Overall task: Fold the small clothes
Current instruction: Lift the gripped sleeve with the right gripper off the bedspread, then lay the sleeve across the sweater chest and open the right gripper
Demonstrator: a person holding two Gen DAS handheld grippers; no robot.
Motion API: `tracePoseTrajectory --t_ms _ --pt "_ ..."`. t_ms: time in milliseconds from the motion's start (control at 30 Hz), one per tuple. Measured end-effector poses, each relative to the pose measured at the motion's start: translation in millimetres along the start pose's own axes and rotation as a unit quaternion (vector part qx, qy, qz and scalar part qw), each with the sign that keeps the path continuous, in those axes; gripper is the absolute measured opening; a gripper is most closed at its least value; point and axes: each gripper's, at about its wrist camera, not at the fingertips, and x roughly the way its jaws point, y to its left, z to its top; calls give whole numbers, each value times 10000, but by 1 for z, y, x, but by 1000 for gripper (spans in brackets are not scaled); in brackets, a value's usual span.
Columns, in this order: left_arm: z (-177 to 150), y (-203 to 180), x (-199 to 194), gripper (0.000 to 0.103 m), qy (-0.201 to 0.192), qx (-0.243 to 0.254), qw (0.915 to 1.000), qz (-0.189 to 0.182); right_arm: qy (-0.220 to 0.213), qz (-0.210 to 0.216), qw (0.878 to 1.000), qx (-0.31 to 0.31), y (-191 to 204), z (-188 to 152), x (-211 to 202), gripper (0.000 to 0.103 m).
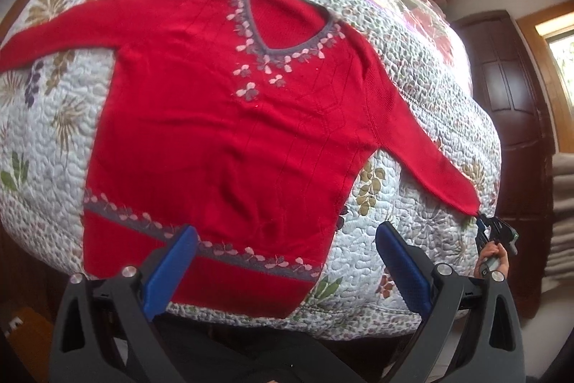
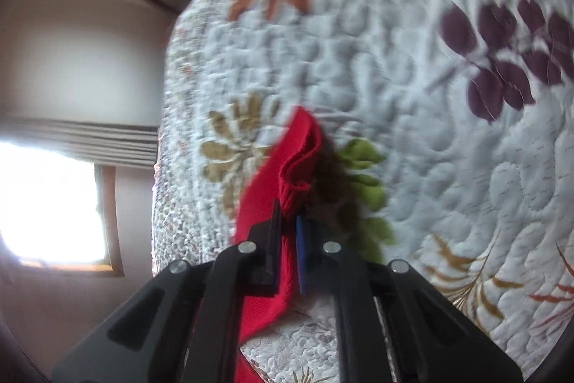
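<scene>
**Right sleeve pinched, first fold starting**

White quilted bedspread with leaf print point(image 1: 401, 210) carries the red knit V-neck sweater with grey-pink flower trim point(image 1: 222, 117), lying flat, front up, both sleeves spread out. Your right gripper point(image 2: 288, 221) is clenched on the red sleeve cuff point(image 2: 299, 164) near the bed's edge, cuff slightly lifted. Your left gripper point(image 1: 287, 250) hovers released, jaws wide, over the sweater's hem. Step looks like the first sleeve fold. Next: carry the cuff across onto the chest; left should probably pin the body.
</scene>
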Motion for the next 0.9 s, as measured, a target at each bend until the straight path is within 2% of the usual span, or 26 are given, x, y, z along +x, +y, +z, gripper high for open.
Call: tracePoseTrajectory --t_ms 167,333,600,700,900 --pt "7 19 -7 99 -44 -27 9996 -262 -212 41 9934 -1127 75 -24 -25 6" --pt "24 38 -16 99 -121 -69 9976 -675 -397 75 9715 -2335 165 -76 -44 6" --pt "59 68 -32 99 -272 -7 9929 -1158 -377 210 9371 -3465 267 -171 -43 6" --pt "77 78 -36 99 -347 24 9910 -1296 -270 225 9234 -3823 300 -212 -31 6" --pt "114 91 -45 99 -410 229 9864 -1572 63 204 9023 -4305 333 -279 16 5"
